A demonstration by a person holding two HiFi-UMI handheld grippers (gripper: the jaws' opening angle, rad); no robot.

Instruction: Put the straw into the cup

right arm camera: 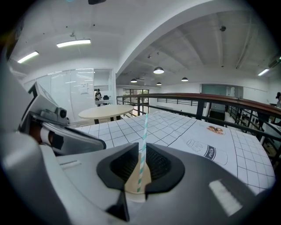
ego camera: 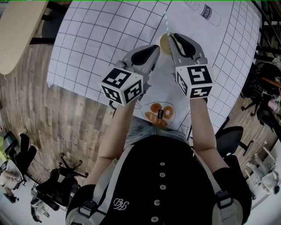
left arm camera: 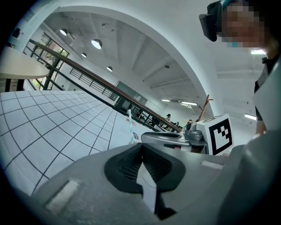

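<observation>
A paper cup (ego camera: 164, 44) with a tan inside sits between my right gripper's jaws, and a white straw with teal stripes (ego camera: 166, 21) stands up out of it. My right gripper (ego camera: 172, 39) is shut on the cup. In the right gripper view the cup (right arm camera: 136, 182) fills the gap behind the jaw tips and the straw (right arm camera: 143, 140) rises past them. My left gripper (ego camera: 154, 49) is just left of the cup, its jaws closed with nothing held. In the left gripper view the left gripper (left arm camera: 141, 147) points towards the straw (left arm camera: 129, 123), which is beyond it.
A white gridded sheet (ego camera: 96, 35) covers the table. It has a printed doughnut picture (ego camera: 159, 115) near me and a milk bottle picture (ego camera: 206, 11) at the far right. A round wooden table (ego camera: 17, 30) stands at the left, and black chairs (ego camera: 230, 136) at the right.
</observation>
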